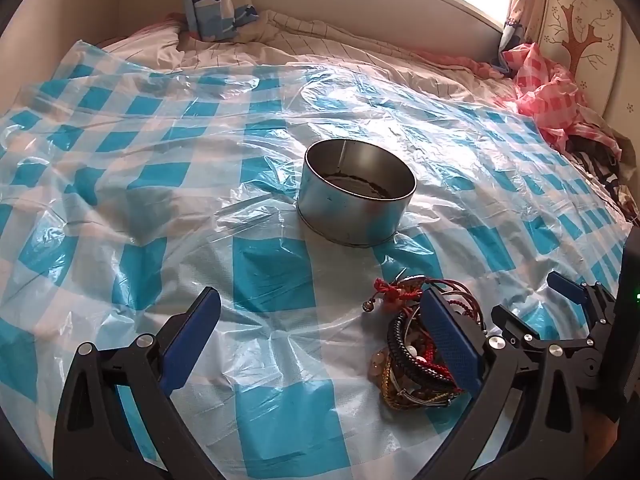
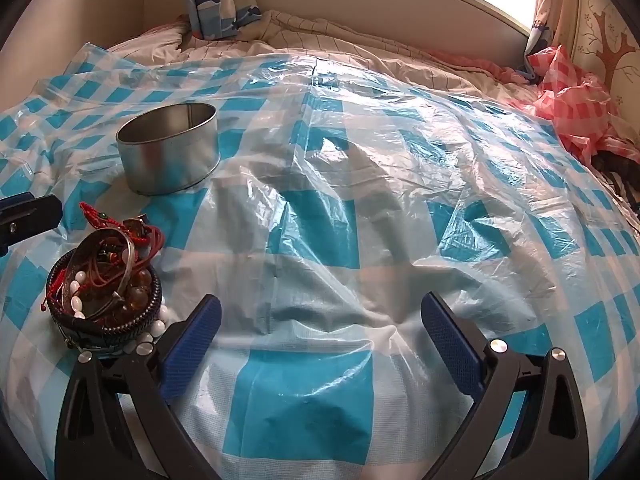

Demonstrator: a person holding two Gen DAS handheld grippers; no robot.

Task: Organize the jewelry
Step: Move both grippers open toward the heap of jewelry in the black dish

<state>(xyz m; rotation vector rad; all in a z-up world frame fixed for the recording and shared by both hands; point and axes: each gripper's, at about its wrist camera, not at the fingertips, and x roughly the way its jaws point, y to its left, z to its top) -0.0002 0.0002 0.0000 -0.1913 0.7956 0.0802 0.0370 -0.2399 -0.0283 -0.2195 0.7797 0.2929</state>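
Left wrist view: bracelets lie tangled on the checked sheet, near the tin. Light, floppy, prone to snag; pinch one stiff band. Left gripper and right gripper gape empty

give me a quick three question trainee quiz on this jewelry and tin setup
1. True or false: the pile of bracelets already lies inside the round metal tin.
2. Multiple choice: what covers the bed under the tin? A) a bare wooden board B) a blue and white checked plastic sheet C) a grey towel
3. Short answer: is the left gripper or the right gripper holding anything?

Key
1. False. The pile sits on the sheet, nearer the cameras than the tin and apart from it.
2. B
3. Neither. Both grippers are open with nothing between the pads.
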